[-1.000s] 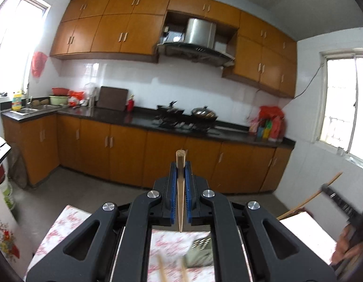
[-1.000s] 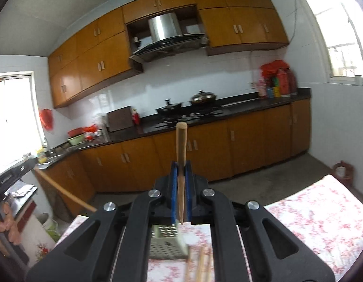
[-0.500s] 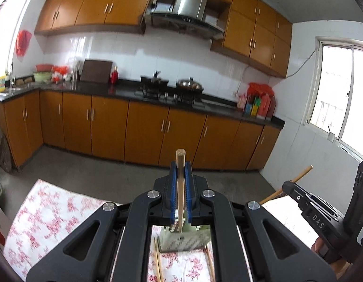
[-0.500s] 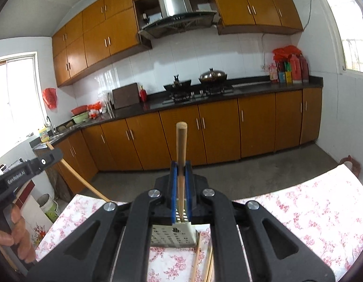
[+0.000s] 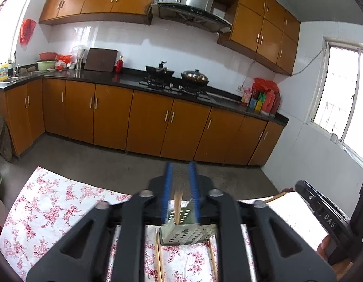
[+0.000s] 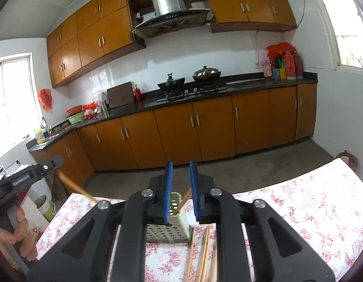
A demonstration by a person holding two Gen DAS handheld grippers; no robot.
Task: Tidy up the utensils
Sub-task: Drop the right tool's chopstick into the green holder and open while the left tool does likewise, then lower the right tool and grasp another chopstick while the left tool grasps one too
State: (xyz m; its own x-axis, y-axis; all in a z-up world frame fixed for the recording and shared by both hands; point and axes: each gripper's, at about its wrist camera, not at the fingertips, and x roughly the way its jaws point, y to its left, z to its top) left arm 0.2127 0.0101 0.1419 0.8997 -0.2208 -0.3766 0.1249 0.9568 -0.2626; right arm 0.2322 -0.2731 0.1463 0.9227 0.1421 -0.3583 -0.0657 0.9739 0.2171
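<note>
A pale perforated utensil holder (image 5: 188,233) (image 6: 167,232) stands on the flowered tablecloth (image 5: 52,209) just below both grippers. My left gripper (image 5: 180,164) has its jaws opening. A wooden chopstick (image 5: 177,203) hangs loose between its blue pads, with its lower end at the holder's mouth. My right gripper (image 6: 181,163) is also opening. Its chopstick (image 6: 183,201) leans free between the pads, tip down in the holder. Each gripper shows at the edge of the other's view, held by a hand (image 6: 19,230).
Loose chopsticks (image 6: 204,251) (image 5: 158,256) lie on the cloth beside the holder. The table's far edge drops to a grey floor, with orange cabinets (image 5: 146,122) and a dark counter beyond. A bucket (image 6: 46,208) stands by the table's left corner.
Both grippers came down over the holder. Their jaws, shut on upright chopsticks before, have parted, and both chopsticks have slid down toward the holder.
</note>
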